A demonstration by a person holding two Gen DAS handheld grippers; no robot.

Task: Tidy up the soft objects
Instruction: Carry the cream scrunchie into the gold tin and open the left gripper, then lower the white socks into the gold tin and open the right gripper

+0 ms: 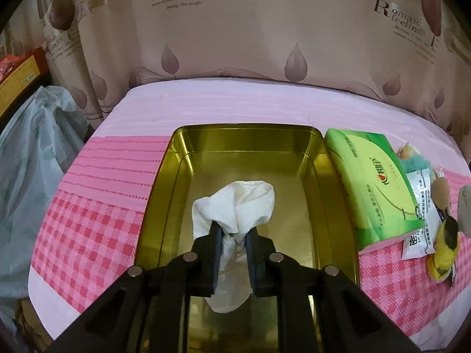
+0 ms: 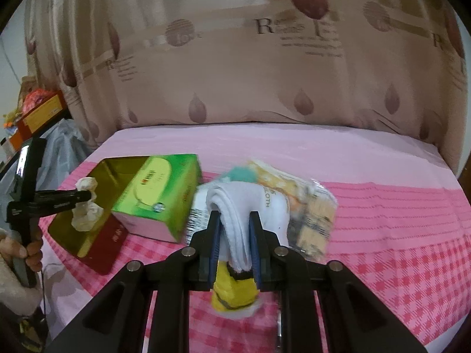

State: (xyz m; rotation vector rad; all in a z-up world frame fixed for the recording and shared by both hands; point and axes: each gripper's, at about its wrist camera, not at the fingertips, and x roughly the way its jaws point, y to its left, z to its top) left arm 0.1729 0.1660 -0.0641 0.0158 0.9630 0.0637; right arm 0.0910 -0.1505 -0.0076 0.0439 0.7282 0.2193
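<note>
A counter under a pink checked cloth carries a gold tin toward its left edge, with a green tissue pack touching the tin's right wall. The left gripper is inside the tin, its pads on either side of a cream cloth that rests on the tin's floor; whether they still press it I cannot tell. The right gripper is clamped on a folded white cloth over a yellow soft toy near the front edge.
</note>
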